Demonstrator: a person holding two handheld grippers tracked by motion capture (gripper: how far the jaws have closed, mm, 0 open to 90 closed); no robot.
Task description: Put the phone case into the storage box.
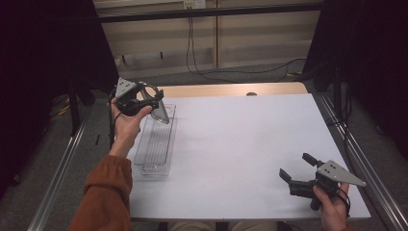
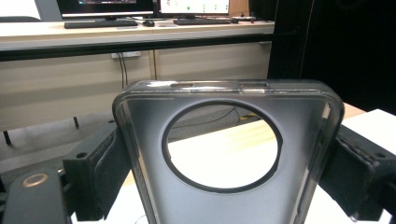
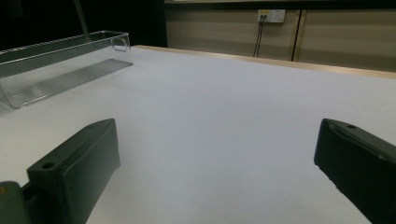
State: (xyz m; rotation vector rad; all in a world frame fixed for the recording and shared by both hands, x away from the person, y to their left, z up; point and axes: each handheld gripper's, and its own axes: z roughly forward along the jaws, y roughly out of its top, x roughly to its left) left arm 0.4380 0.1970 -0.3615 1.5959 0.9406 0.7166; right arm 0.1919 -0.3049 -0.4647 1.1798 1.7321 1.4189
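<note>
- The left gripper (image 1: 153, 101) is held up in the air at about ten o'clock on the table, above the far end of the clear plastic tray (image 1: 155, 144).
- Its jaws are clamped on a translucent grey phone case (image 2: 224, 154); in the left gripper view each black jaw presses a long side of the case.
- The phone case stands upright between the jaws, its large round camera opening (image 2: 223, 145) toward the top, with the pale tabletop seen through it.
- In the high view the phone case (image 1: 161, 111) hangs tilted just over the tray's far end, off the table.
- The tray lies lengthwise along the white table (image 1: 240, 144) at its nine o'clock edge.
- The right gripper (image 1: 298, 167) sits low at about four o'clock, near the table's front right corner, well apart from the tray.
- Its jaws stand wide apart with nothing between them but bare white surface.
</note>
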